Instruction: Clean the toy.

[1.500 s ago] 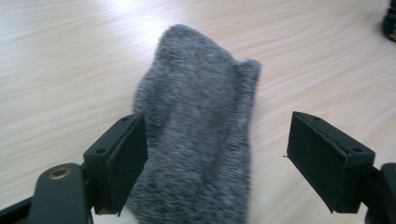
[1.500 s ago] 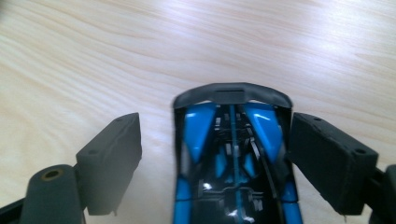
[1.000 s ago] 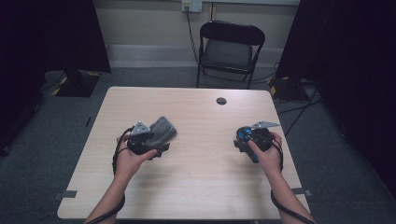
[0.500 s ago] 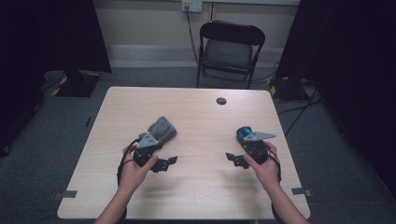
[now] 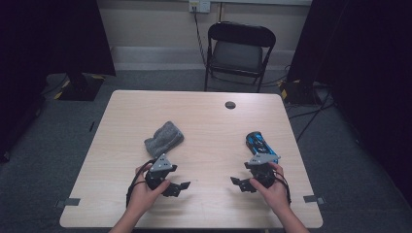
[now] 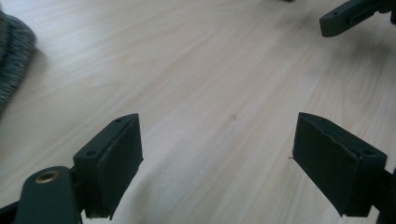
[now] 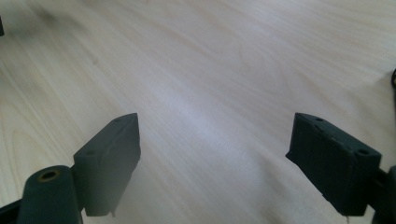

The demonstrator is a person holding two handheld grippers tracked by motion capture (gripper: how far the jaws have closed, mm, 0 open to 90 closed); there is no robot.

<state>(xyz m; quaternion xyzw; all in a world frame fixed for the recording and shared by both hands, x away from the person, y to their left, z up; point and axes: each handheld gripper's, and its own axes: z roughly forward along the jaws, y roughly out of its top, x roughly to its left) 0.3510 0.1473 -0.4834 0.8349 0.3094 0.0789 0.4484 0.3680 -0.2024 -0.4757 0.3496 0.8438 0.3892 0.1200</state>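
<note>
Sock (image 5: 164, 138) + toy car (image 5: 260, 145): high view shows both.

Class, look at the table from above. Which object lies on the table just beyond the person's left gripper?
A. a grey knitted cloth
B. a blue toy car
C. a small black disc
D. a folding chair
A: the grey knitted cloth lies on the table just beyond the left gripper, while the blue toy car lies beyond the right gripper.
</note>
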